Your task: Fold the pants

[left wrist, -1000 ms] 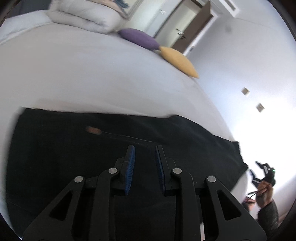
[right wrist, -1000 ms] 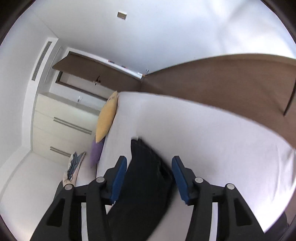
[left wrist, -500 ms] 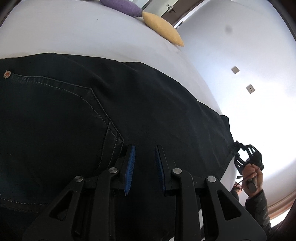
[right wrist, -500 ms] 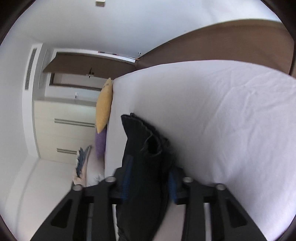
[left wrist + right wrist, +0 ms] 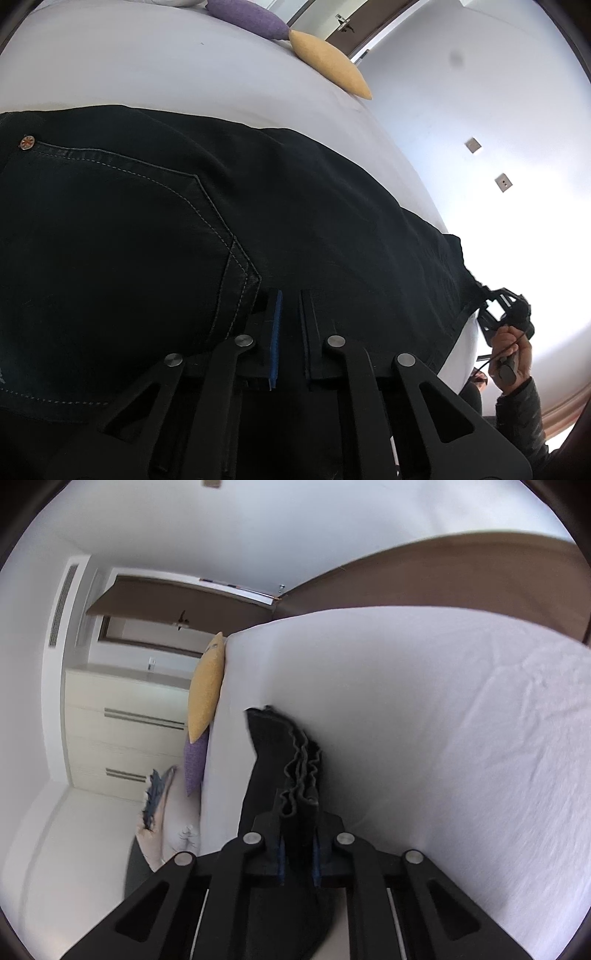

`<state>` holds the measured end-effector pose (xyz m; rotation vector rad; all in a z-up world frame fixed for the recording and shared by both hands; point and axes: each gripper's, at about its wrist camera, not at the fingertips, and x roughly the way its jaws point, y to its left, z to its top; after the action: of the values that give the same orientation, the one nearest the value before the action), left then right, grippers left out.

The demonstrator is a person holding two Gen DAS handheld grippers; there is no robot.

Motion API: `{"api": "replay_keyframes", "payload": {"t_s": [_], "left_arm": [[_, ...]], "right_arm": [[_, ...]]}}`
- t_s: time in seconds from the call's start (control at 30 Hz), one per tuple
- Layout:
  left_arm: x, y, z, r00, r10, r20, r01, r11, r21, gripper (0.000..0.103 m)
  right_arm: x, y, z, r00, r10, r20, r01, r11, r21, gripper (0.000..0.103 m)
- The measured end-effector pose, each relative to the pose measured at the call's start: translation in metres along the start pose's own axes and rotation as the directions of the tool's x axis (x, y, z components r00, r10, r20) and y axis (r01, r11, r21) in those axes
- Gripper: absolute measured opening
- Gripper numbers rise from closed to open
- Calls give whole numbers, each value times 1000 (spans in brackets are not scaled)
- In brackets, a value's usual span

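Dark denim pants [image 5: 155,236] lie flat across the white bed [image 5: 140,70], with a back pocket and a copper rivet [image 5: 27,142] showing. My left gripper [image 5: 290,295] rests low over the pants near the pocket corner, its jaws a narrow gap apart with no cloth between them. My right gripper [image 5: 298,812] is shut on the bunched leg hems of the pants [image 5: 295,753]. It also shows in the left wrist view [image 5: 506,314] at the far leg end, held by a hand.
A yellow cushion [image 5: 328,62] and a purple cushion [image 5: 247,16] lie at the bed's far edge. In the right wrist view, cream drawers [image 5: 125,731], a brown door [image 5: 177,602] and a brown headboard panel [image 5: 461,572] stand beyond the bed [image 5: 443,720].
My right gripper closed on the leg hems, having been open one second ago. My left gripper dropped close onto the pants near the pocket.
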<state>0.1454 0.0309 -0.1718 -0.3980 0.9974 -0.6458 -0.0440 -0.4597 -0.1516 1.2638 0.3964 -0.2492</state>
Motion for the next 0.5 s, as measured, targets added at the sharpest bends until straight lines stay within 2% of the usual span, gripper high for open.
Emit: {"api": "replay_keyframes", "payload": {"t_s": [0.1,0.17,0.2,0.23,0.33,0.4,0.47,0.5], "left_arm": [[7,-4,-4,1000,4,8,-4,1000,-5,8],[9,-10,-5,1000,0,13,0,1000,-7,8],[9,-13,-5,1000,-8,14,8,1000,-9,8],[8,-14,-5,1000,-19,16,19,1000,-7,8],[9,-23,-4,997,-67,22,67,998,-15,8],[12,-25,-3,995,-101,25,102,994,-48,8],[18,-26,-4,991,-133,17,135,986,-95,9],[21,-25,-4,990,-144,12,144,983,-117,10]], "right_arm": [[1,42,-21,999,-32,-16,29,983,-179,11],[7,79,-56,997,-58,-55,35,935,-353,11],[13,96,-79,994,-77,-78,35,897,-441,11],[21,114,-109,989,-104,-104,30,837,-546,11],[50,141,-194,966,-220,-133,33,620,-784,11],[73,135,-225,945,-288,-153,34,552,-833,11],[92,126,-244,924,-362,-126,66,475,-877,11],[95,124,-249,924,-368,-102,78,443,-893,11]]}}
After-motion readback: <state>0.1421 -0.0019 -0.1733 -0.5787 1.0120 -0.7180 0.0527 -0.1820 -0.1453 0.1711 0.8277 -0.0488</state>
